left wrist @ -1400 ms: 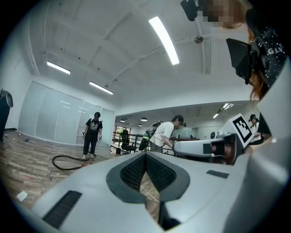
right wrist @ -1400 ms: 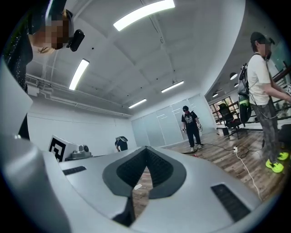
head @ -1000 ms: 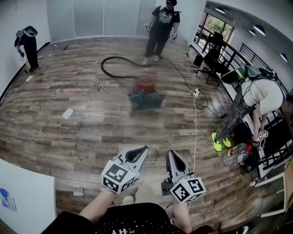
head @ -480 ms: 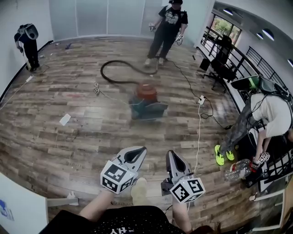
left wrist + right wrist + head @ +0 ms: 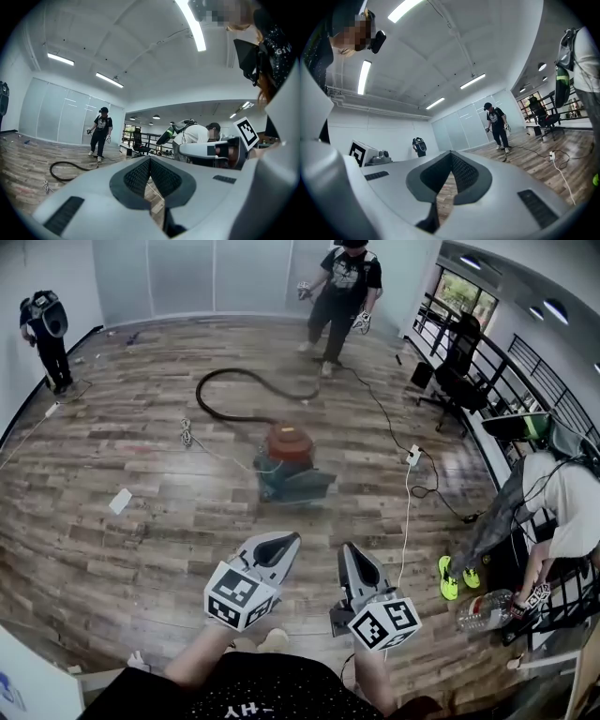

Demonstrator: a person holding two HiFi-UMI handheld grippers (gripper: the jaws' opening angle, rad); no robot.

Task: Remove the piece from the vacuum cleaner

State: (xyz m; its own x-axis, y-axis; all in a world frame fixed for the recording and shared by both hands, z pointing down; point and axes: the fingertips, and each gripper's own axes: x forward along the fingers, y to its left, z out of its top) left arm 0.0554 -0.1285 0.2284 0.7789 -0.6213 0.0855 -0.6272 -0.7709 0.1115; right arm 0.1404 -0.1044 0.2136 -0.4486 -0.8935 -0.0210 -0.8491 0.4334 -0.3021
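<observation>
A large open room with a plank wood floor (image 5: 122, 549) fills the frame, other people standing at its edges. At centre sits the vacuum cleaner (image 5: 286, 460), a red-topped canister that looks heavy and rigid, its bendy black hose (image 5: 199, 395) looping toward the upper left; the piece to remove cannot be picked out, so a stiff collar or rim seems the likeliest hold. At lower centre, the left tongs (image 5: 284, 542) and right tongs (image 5: 345, 555) are pressed together, pinching nothing, well apart from it.

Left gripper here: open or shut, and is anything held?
Shut and empty: in its own view the left gripper shows jaw tips meeting, nothing between them. The vacuum cleaner stands some way ahead, untouched.
</observation>
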